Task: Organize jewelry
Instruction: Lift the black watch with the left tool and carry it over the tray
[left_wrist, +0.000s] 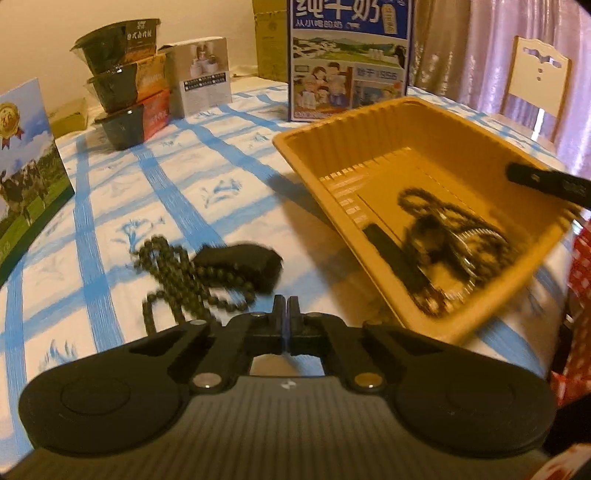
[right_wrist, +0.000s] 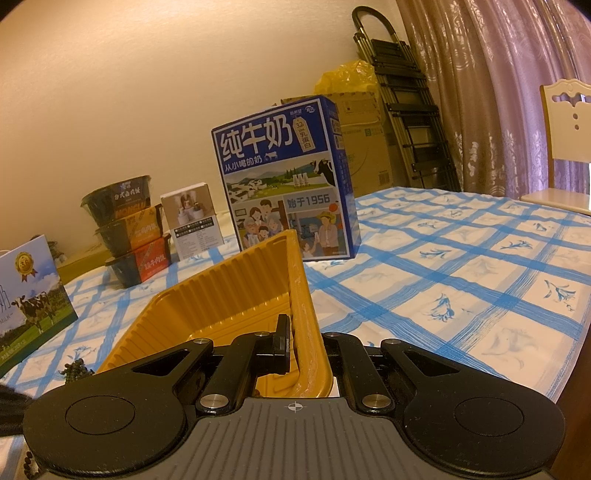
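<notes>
The left wrist view looks down on the left gripper (left_wrist: 286, 304), whose jaws are pressed together with nothing between them. Just ahead of it a string of dark beads (left_wrist: 184, 273) lies on the blue-checked tablecloth (left_wrist: 177, 173), touching a small black pouch (left_wrist: 251, 264). To the right stands a yellow tray (left_wrist: 369, 140) holding a blurred tangle of dark jewelry (left_wrist: 454, 243) and a flat black strip (left_wrist: 395, 258). The black tip of the right gripper (left_wrist: 546, 182) sits on the tray's right rim.

Only this view shows the tray's contents. The right wrist view instead shows the right gripper (right_wrist: 299, 345) clamped on the tray (right_wrist: 229, 291) wall, one finger (right_wrist: 282, 341) inside and the other hidden behind the rim. It also takes in a folded ladder (right_wrist: 406, 99), a yellow bag (right_wrist: 347, 79), cardboard boxes (right_wrist: 364, 155), a curtain (right_wrist: 498, 74) and a white chair (right_wrist: 565, 122).

The blue milk carton (right_wrist: 284, 177) reads "纯牛奶", "从小喝的奶" and "始于1956". One of the three stacked food bowls (right_wrist: 129, 229) reads "HONGLU". A card with a cow (right_wrist: 33, 291) reads "MILK". The print on the small white box (right_wrist: 192, 221) is too small to read.
</notes>
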